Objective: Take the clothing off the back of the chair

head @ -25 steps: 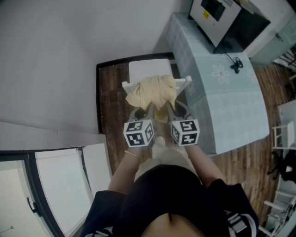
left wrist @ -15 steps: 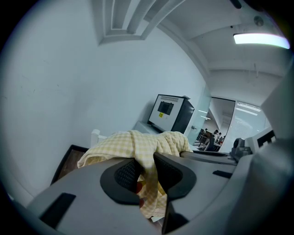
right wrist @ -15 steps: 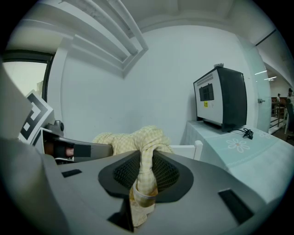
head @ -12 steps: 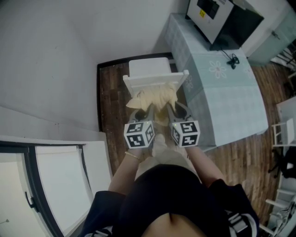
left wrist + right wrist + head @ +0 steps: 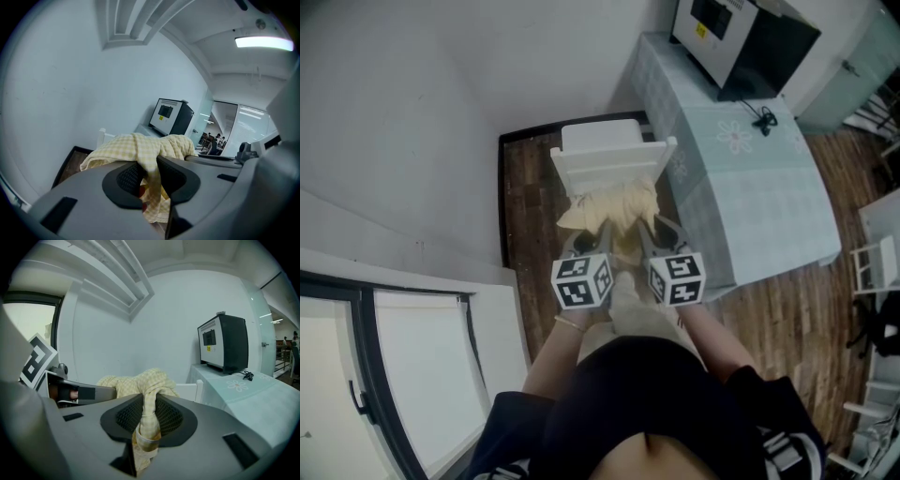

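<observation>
A pale yellow checked garment (image 5: 613, 208) hangs bunched between my two grippers, just in front of the white chair's back rail (image 5: 614, 161) and clear of it. In the head view my left gripper (image 5: 590, 236) grips the garment's left side and my right gripper (image 5: 650, 234) its right side. The left gripper view shows the left gripper (image 5: 149, 177) shut on a fold of the cloth (image 5: 140, 147). In the right gripper view the right gripper (image 5: 149, 416) is shut on a twisted strand of the cloth (image 5: 150, 380). Behind it a white chair post (image 5: 199, 386) shows.
A table with a pale green cloth (image 5: 759, 202) stands right of the chair, bearing a dark box-shaped appliance (image 5: 741, 37). A grey wall (image 5: 412, 122) and a window frame (image 5: 422, 375) close in the left side. Wooden floor (image 5: 520, 202) lies around the chair.
The garment was draped over the chair's back rail; both grippers have drawn it toward me and it now hangs off the rail, which is bare.
</observation>
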A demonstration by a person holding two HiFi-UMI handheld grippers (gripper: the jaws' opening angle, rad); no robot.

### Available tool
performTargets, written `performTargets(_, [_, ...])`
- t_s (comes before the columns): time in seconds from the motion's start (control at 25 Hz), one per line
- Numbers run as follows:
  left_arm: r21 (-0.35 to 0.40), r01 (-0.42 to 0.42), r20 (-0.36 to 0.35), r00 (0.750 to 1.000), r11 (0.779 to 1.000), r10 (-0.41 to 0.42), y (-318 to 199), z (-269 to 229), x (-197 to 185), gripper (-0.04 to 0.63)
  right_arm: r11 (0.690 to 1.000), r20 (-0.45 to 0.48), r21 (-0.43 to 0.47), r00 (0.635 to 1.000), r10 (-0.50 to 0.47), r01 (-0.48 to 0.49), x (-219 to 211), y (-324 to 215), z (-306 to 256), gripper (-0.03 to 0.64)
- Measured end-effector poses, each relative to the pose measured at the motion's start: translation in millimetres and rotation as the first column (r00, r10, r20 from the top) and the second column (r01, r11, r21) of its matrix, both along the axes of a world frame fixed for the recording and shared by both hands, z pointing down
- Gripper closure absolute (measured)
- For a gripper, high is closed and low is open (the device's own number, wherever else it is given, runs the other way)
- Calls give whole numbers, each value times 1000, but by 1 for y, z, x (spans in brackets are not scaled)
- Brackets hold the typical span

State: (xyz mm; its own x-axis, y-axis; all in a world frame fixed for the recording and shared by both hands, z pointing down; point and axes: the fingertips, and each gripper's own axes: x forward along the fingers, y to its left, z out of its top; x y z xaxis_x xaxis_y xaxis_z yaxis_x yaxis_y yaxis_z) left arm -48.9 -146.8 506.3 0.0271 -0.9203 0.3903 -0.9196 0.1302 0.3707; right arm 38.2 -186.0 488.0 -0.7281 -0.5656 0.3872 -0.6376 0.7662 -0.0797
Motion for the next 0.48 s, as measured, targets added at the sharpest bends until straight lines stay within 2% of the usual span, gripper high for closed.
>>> performTargets(0.48, [16,-1,1,1000,1000,1,37,-12,9,515,1000,23,10,1000,-2,2,10,38,-13,529])
